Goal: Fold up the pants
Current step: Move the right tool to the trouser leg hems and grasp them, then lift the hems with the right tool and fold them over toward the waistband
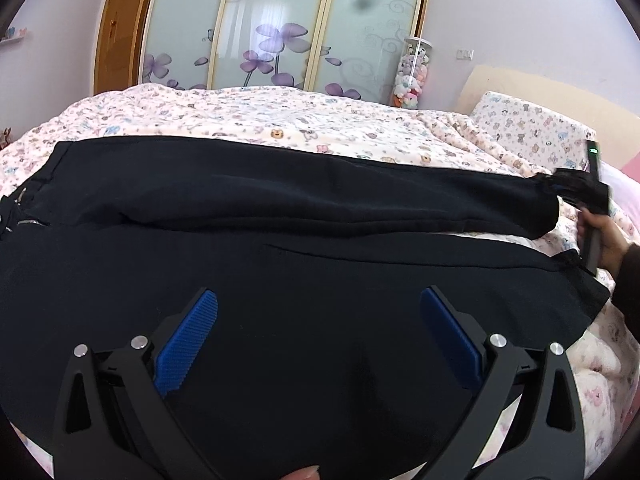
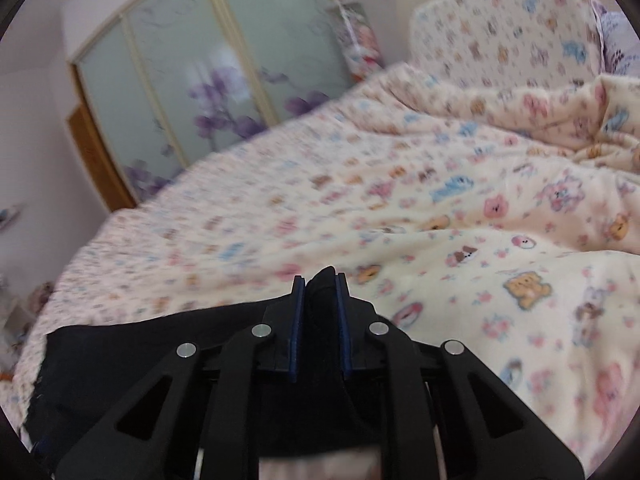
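Black pants [image 1: 280,208] lie spread across the bed, waist with zipper at the left, both legs running to the right. My left gripper [image 1: 318,300] is open and empty, hovering over the near leg, blue pads wide apart. My right gripper [image 2: 320,284] is shut on the hem end of the far pant leg [image 2: 160,340]; black cloth bunches between its blue pads. In the left wrist view the right gripper [image 1: 576,188] shows at the far right, holding that leg end, with the person's hand behind it.
The bed is covered with a cream quilt with a bear print [image 1: 280,120]. A matching pillow [image 1: 532,128] lies at the right by the headboard. A wardrobe with frosted floral doors [image 1: 280,24] and a clear tube of plush toys [image 1: 412,72] stand behind the bed.
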Action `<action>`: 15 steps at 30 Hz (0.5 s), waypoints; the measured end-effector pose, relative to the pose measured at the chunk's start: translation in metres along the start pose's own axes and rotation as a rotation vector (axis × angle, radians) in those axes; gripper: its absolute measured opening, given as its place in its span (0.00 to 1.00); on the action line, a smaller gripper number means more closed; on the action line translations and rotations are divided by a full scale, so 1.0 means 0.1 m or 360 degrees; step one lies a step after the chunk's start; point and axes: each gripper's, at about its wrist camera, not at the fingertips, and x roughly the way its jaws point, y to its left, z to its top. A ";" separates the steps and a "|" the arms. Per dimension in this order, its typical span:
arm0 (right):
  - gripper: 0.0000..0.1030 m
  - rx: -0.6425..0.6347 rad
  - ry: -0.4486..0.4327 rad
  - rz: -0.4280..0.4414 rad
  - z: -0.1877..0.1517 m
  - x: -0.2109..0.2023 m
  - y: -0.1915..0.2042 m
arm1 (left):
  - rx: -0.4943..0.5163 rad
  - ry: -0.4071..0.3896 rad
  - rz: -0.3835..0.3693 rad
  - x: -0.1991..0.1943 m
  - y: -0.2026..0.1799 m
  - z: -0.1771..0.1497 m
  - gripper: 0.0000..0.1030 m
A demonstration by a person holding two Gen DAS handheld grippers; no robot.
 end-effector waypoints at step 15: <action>0.11 -0.0138 0.0398 -0.0116 -1.33 -1.19 0.28 | -0.0067 -0.0017 -0.0049 -0.06 0.05 -0.03 0.98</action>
